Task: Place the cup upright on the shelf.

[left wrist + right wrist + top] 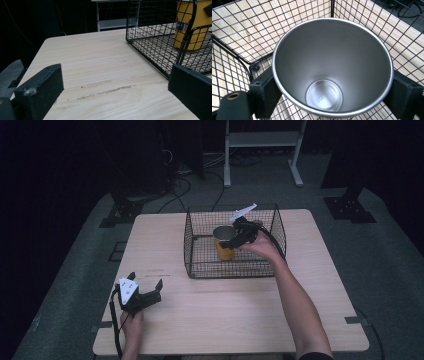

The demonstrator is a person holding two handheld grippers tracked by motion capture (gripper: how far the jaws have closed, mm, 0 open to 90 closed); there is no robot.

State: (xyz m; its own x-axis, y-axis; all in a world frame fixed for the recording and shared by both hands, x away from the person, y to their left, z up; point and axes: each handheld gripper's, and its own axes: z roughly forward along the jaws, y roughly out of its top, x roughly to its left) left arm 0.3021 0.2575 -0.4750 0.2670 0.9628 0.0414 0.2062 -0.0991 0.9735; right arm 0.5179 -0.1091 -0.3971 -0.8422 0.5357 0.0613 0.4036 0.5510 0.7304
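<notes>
Yellow cup (pixel 225 245) stood upright in wire basket (pixel 192 251), clamped by right gripper (pixel 243 233); left gripper (pixel 146 287) rested wide, well apart. Bare table (pixel 100 62) between spread jaws. Steel rim (pixel 332 67) pinched both sides.

high view: above, facing forward-down | left gripper view: low over worktop (pixel 100 65) | right gripper view: close above cup (pixel 332 65) | shared: basket (pixel 200 265)

This looks like a lab or recording room rather than a home: a plain wooden table (pixel 200 320) stands alone on grey carpet (pixel 390 265), ringed by black curtains (pixel 50 170), with loose cables (pixel 185 185) and metal stand feet (pixel 347 207) around it.
</notes>
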